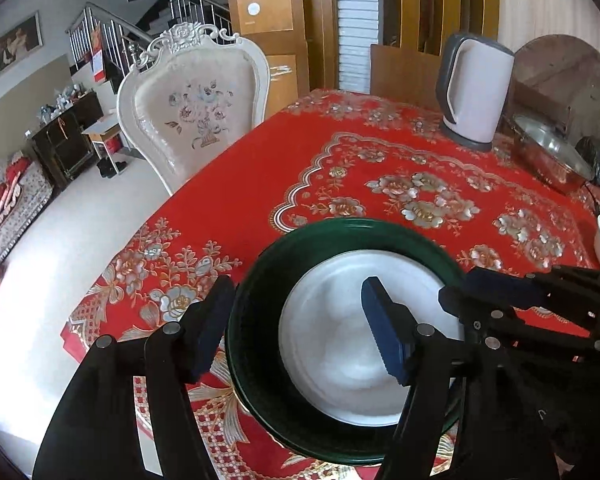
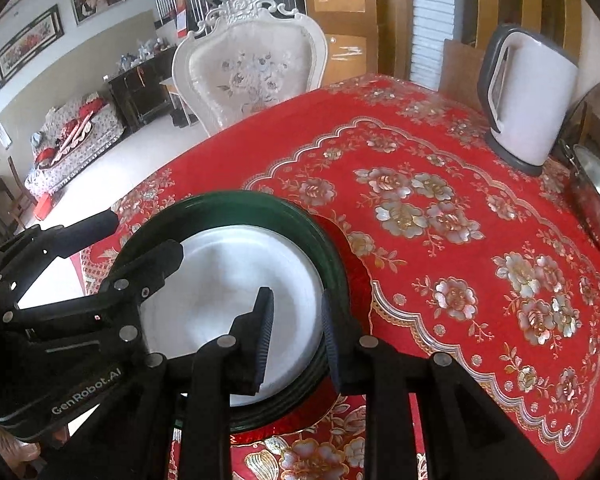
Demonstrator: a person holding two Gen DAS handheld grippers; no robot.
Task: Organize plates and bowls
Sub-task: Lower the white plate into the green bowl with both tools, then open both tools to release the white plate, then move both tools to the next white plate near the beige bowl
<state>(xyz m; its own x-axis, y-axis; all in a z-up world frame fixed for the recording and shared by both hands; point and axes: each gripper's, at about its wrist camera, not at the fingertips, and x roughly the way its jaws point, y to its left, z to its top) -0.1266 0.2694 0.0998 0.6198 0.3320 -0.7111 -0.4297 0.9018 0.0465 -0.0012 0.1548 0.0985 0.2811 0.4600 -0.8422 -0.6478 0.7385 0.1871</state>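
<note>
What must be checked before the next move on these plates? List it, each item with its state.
1. Right gripper closed on the rim of the green plates: ok.
2. Left gripper open, pads clear of that rim: ok.
3. White plate seated inside the green plates: ok.
4. Stack resting flat on the tablecloth: cannot tell.
5. Kettle well away from the stack: ok.
</note>
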